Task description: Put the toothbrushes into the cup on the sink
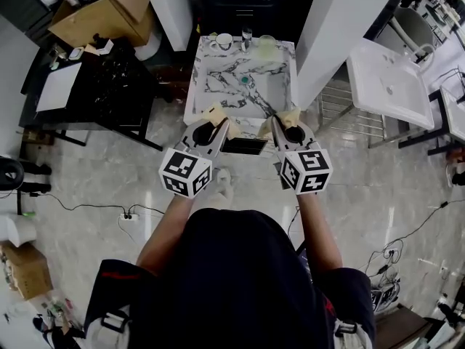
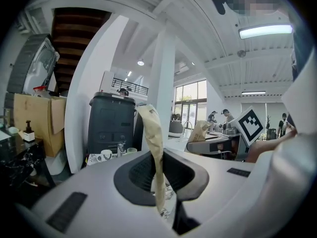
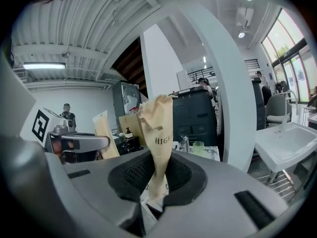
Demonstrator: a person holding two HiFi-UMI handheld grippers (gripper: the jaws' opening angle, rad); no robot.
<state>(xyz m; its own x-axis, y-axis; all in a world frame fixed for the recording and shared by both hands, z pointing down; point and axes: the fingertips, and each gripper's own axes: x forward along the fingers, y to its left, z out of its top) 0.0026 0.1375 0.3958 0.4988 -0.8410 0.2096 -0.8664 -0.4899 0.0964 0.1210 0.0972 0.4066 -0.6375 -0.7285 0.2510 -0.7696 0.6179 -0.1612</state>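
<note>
**Approach phase; nothing deposited yet.** The left gripper (image 2: 158,180) is clenched on a kraft-paper-wrapped toothbrush (image 2: 152,133). The right gripper (image 3: 156,177) grasps a second wrapped toothbrush (image 3: 159,128). Both packets stand upright in the jaws, just short of the marble-patterned sink (image 1: 200,86). On its back ledge stand a white mug (image 1: 224,41) and a pale green cup (image 1: 267,45); which one is the target is unclear. Remaining: reach the ledge and insert both brushes. Surroundings: glossy grey floor (image 1: 94,173) with trailing cables, a black table (image 1: 109,86) at left, a white washbasin (image 1: 389,82) at right.
</note>
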